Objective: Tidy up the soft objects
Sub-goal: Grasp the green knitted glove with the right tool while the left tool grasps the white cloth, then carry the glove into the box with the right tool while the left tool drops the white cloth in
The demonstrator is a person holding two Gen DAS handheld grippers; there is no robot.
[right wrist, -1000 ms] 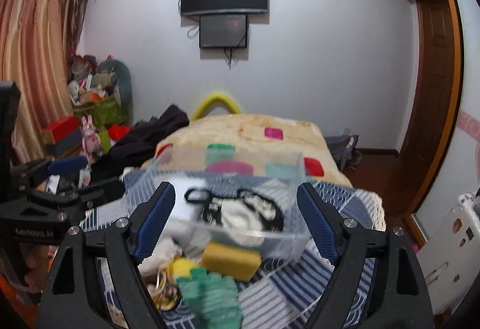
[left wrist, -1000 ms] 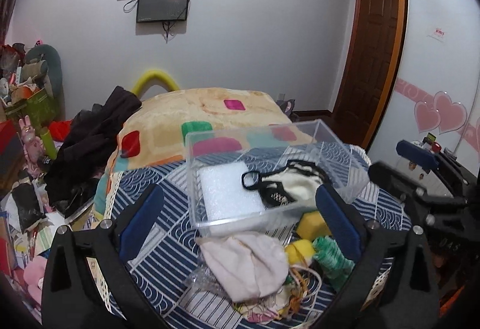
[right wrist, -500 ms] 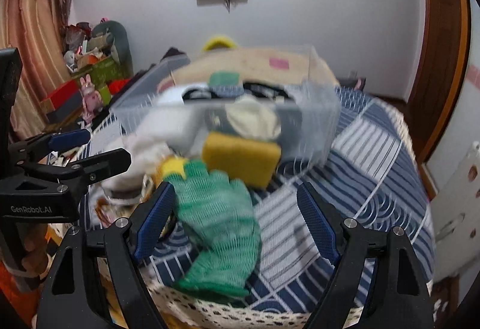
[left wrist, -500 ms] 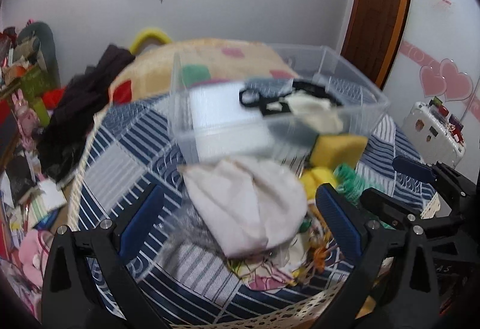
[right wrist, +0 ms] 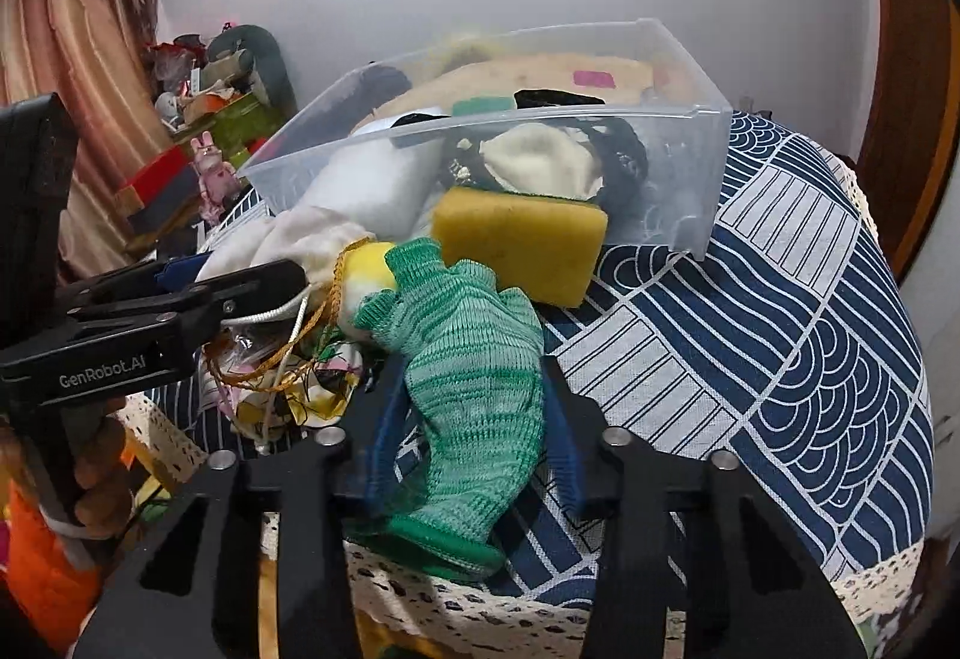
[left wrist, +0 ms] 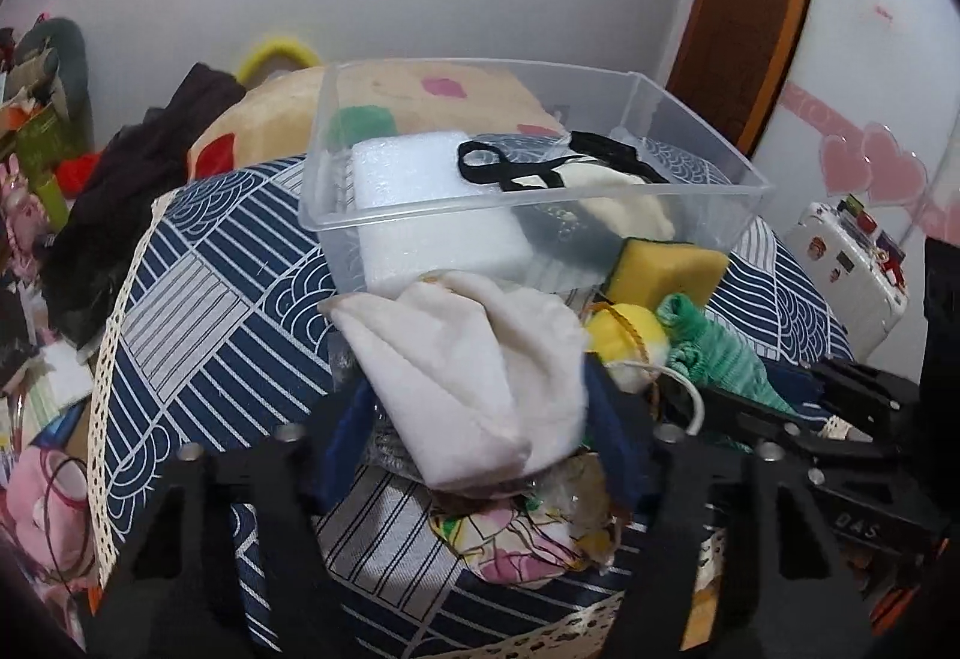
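Note:
A clear plastic bin (left wrist: 336,215) (right wrist: 708,167) stands on the blue patterned table and holds a white foam block (left wrist: 420,179) and a black-and-cream cloth (left wrist: 600,179). My left gripper (left wrist: 474,419) is closed around a cream cloth (left wrist: 474,353), its blue pads against both sides. My right gripper (right wrist: 474,431) is closed around a green knit glove (right wrist: 474,359). A yellow sponge (right wrist: 516,245) (left wrist: 666,269) leans against the bin's front wall. A yellow soft ball (left wrist: 624,341) and tangled cords lie between the cloth and the glove.
The round table (right wrist: 780,299) has a lace hem close below both grippers. Floral fabric scraps (left wrist: 516,545) lie at the front edge. A bed with a patchwork blanket (left wrist: 420,89) is behind the bin. Clutter fills the floor at left.
Both grippers have moved down and forward onto the pile. The left jaws have closed around the cream cloth and the right jaws around the green glove.

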